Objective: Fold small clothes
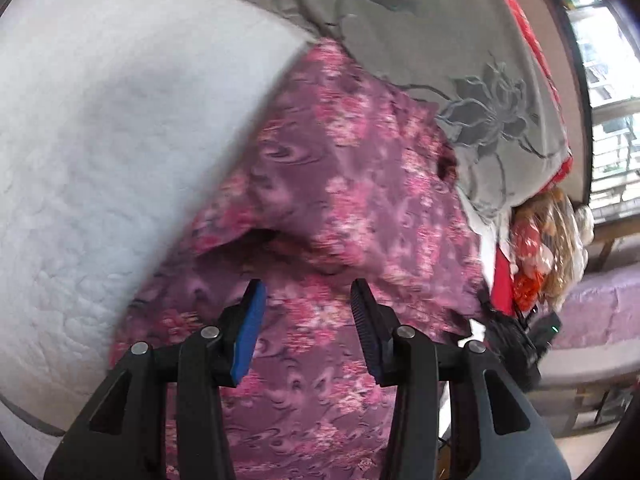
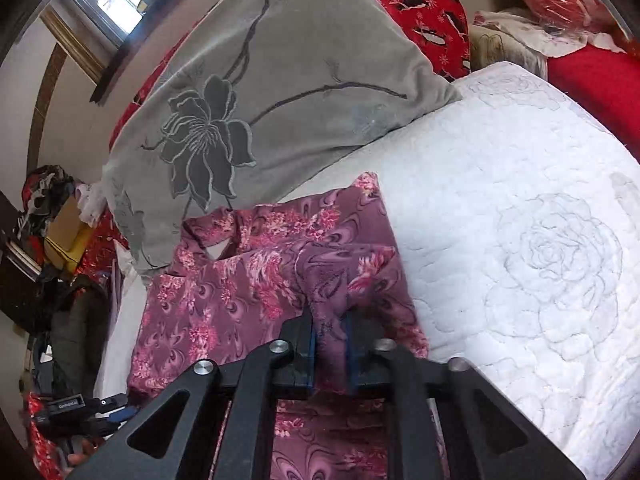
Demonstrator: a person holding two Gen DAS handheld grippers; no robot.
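A small purple garment (image 2: pixel 240 300) of thin, slightly glossy cloth, printed with pink blossoms and dark swirls, lies on a bed's white quilted mattress (image 2: pixel 540 240), whose stitching traces large roses. One side of the garment is folded over onto itself, and a raised ridge of that cloth runs up between the blue pads of the right tool (image 2: pixel 331 344), which pinches it with its fingers nearly together. Where the pinched fold ends below the black frame is hidden.

The left tool (image 1: pixel 306 320) hangs released above the same floral cloth, its fingers apart with nothing between them; one blue pad (image 1: pixel 250 332) faces a ribbed black one. This view is smeared, so the garment's edges and a dark opening in it are hard to read.

A grey velvety pillow (image 2: pixel 280 100) with a dark appliqué flower touches the garment's far edge. Red patterned fabric (image 2: pixel 420 4) behind it is cut off by the frame.
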